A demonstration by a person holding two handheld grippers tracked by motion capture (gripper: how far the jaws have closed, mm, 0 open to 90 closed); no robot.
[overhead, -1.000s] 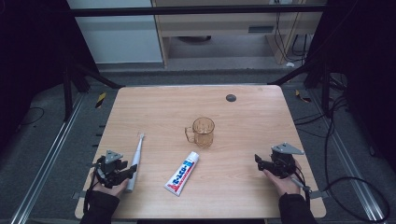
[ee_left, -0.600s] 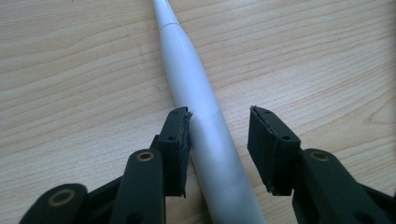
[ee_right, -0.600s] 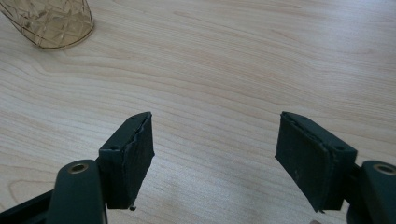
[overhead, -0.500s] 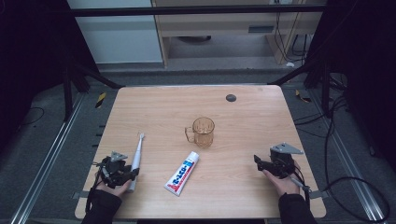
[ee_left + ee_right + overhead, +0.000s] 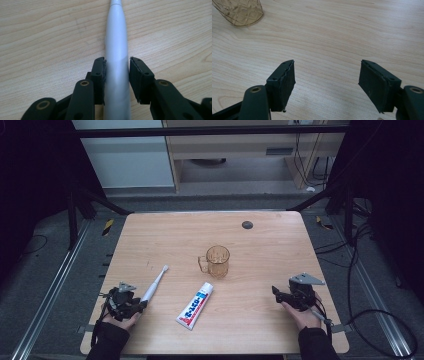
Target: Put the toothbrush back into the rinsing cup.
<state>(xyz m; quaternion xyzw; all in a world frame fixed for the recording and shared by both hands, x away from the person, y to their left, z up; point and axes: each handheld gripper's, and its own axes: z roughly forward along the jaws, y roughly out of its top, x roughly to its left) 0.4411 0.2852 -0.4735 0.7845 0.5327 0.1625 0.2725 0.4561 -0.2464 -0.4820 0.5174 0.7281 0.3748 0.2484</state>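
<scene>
Toothbrush [image 5: 116, 50] handle lies between the fingers of the left gripper [image 5: 117, 75], its long axis running straight away from the gripper toward the top of the left gripper view. In the high view the toothbrush [image 5: 155, 284] slants from lower left, at the left gripper [image 5: 131, 304], up and right toward the cup [image 5: 217, 261]. The left fingers have just been closing around the handle; one pad touches it, while a thin gap shows at the other (so not yet a firm grip, by the look of it). The right gripper [image 5: 283, 294] sits at the lower right of the high view, its fingers spread with nothing between them, well apart from the toothbrush, so the left hand is the nearer one. On the table [image 5: 270, 250]: one toothbrush, one toothpaste tube [image 5: 195, 305], one cup, one dark round spot [image 5: 247, 224] near the far edge.
</scene>
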